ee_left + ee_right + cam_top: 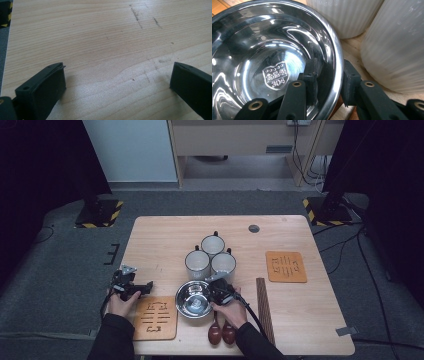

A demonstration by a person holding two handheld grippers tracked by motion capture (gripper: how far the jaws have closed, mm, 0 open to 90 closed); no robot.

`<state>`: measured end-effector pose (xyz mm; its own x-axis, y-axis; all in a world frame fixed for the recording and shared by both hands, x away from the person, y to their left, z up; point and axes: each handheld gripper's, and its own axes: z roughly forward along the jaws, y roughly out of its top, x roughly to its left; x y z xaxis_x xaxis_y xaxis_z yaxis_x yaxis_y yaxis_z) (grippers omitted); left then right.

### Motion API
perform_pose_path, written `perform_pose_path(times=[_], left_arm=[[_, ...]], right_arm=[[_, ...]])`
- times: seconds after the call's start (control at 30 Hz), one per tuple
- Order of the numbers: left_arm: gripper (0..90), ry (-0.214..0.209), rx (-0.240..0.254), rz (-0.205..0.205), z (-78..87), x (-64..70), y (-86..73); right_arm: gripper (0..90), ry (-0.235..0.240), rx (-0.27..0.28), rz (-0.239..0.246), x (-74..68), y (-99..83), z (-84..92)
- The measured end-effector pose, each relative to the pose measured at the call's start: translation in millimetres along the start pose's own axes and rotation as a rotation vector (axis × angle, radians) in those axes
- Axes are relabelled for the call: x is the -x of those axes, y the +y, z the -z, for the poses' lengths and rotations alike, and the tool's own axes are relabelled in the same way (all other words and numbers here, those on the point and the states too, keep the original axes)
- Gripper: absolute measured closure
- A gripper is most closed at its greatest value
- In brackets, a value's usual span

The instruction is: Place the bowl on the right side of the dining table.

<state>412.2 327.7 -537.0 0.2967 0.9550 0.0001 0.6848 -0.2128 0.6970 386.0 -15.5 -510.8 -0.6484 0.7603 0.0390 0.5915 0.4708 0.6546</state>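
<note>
A shiny steel bowl (pixel 194 300) sits near the table's front edge, touching a cluster of three white ribbed mugs (pixel 213 245) behind it. My right gripper (pixel 211 290) straddles the bowl's right rim (pixel 334 57), one jaw inside the bowl and one outside, both close against the wall. Two of the mugs (pixel 397 50) stand just past the rim in the right gripper view. My left gripper (pixel 146 287) lies low at the table's left side, jaws wide apart over bare wood (pixel 117 80) with nothing between them.
A carved wooden mat (pixel 155 317) lies beside the bowl at the front left, and a second one (pixel 286 266) at the right. A dark wooden strip (pixel 265 310) runs along the right of my right hand. Two dark red oval objects (pixel 221 332) lie at the front edge.
</note>
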Motion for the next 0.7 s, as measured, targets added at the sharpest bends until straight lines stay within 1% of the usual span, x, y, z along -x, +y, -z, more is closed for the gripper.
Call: perform_pose_path(times=[0.17, 0.2, 0.23, 0.27, 0.43, 0.53, 0.57, 0.6, 0.7], left_arm=[[0.0, 0.0, 0.0, 0.0, 0.0, 0.0, 0.0], [0.0, 0.0, 0.0, 0.0, 0.0, 0.0, 0.0], [0.0, 0.0, 0.0, 0.0, 0.0, 0.0, 0.0], [0.0, 0.0, 0.0, 0.0, 0.0, 0.0, 0.0], [0.0, 0.0, 0.0, 0.0, 0.0, 0.0, 0.0], [0.0, 0.0, 0.0, 0.0, 0.0, 0.0, 0.0], [0.0, 0.0, 0.0, 0.0, 0.0, 0.0, 0.0], [0.0, 0.0, 0.0, 0.0, 0.0, 0.0, 0.0], [0.0, 0.0, 0.0, 0.0, 0.0, 0.0, 0.0]], right_arm=[[73.7, 0.012, 0.018, -0.016, 1.1, 0.7, 1.5], [75.9, 0.026, 0.034, -0.028, 1.6, 2.2, 4.0], [75.9, 0.026, 0.034, -0.028, 1.6, 2.2, 4.0], [77.2, 0.025, 0.042, -0.022, 0.5, 4.2, 6.1], [78.3, 0.02, 0.057, -0.003, -3.3, 7.2, 10.1], [79.7, 0.035, 0.08, 0.008, -5.6, 9.4, 14.7], [79.7, 0.035, 0.08, 0.008, -5.6, 9.4, 14.7], [80.5, 0.044, 0.093, 0.009, -7.1, 10.8, 17.8], [81.5, 0.054, 0.109, 0.011, -8.5, 12.7, 21.2]])
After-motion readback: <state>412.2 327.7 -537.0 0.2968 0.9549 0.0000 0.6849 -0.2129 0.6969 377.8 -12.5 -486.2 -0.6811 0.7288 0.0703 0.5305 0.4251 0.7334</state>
